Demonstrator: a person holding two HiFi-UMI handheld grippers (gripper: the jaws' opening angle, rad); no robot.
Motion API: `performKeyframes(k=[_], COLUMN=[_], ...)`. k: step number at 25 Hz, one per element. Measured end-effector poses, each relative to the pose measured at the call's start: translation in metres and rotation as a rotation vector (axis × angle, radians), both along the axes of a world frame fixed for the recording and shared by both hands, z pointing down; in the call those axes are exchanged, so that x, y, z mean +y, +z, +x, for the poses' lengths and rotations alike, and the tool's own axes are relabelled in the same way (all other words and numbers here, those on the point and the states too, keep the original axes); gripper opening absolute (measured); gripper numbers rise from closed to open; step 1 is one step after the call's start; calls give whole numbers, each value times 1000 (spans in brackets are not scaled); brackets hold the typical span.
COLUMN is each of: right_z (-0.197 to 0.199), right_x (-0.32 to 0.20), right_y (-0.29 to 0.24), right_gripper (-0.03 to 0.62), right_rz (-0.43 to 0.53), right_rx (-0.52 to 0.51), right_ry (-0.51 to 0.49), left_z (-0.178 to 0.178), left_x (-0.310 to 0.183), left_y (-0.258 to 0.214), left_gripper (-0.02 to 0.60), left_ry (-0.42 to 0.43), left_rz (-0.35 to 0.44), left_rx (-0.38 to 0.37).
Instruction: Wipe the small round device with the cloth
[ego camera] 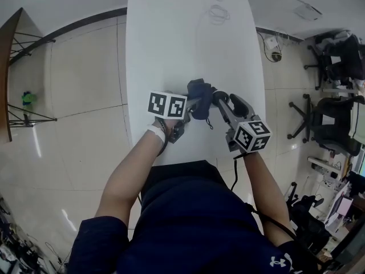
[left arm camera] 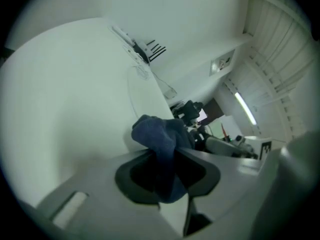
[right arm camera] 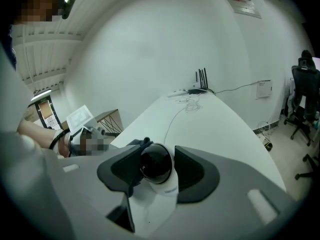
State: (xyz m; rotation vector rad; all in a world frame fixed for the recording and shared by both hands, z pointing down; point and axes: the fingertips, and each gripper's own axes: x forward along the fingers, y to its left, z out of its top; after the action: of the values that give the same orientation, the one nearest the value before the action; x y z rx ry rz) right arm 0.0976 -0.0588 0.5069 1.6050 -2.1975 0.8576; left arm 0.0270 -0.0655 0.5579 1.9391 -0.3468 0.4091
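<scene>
The small round device [right arm camera: 156,166], a white body with a glossy black dome, sits between the jaws of my right gripper [right arm camera: 157,170], which is shut on it. A dark blue cloth [left arm camera: 162,144] hangs bunched from my left gripper [left arm camera: 167,173], shut on it. In the head view both grippers meet above the near end of the white table [ego camera: 171,39]. There the left gripper [ego camera: 194,105] holds the cloth [ego camera: 199,96] against the tip of the right gripper [ego camera: 219,100]. The cloth and jaws mostly hide the device there. In the right gripper view a bit of cloth [right arm camera: 134,144] shows at the device's left side.
Thin cables [ego camera: 217,13] lie at the table's far end, near a router with antennas [right arm camera: 202,81]. Office chairs [ego camera: 336,61] stand on the floor to the right. A wooden rack [ego camera: 11,79] is at the left. The person stands at the table's near edge.
</scene>
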Motion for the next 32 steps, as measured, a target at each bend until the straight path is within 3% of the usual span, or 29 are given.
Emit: performKeyframes(k=[5, 10, 12, 14, 17, 19, 25, 29, 32], right_z=[-1, -2, -4, -4, 4, 13, 3, 1, 0], right_x=[-1, -2, -2, -2, -10, -19, -19, -19, -18], right_y=[-1, -1, 1, -1, -21, -31, -6, -1, 0], right_gripper=[215, 215, 215, 215, 249, 249, 197, 179, 178], right_rz=[1, 3, 3, 6, 34, 46, -63, -72, -68], right_rx=[-2, -4, -6, -51, -277, -349, -210, -247, -258], right_ry=[1, -1, -10, -10, 44, 57, -184, -194, -208], left_z=[-6, -9, -20, -24, -12, -1, 18, 13, 7], left_x=[2, 3, 1, 4, 14, 18, 18, 14, 20], left_y=[30, 23, 8, -13, -48, -68, -72, -49, -16], left_gripper=[92, 94, 94, 94, 94, 94, 94, 94, 94], left_ry=[-95, -121, -173, -221, -249, -264, -350, -423, -444], left_rz=[24, 156, 173, 159, 128, 143, 160, 122, 75], left_rx=[-182, -301, -285, -206, -58, 1, 24, 14, -55])
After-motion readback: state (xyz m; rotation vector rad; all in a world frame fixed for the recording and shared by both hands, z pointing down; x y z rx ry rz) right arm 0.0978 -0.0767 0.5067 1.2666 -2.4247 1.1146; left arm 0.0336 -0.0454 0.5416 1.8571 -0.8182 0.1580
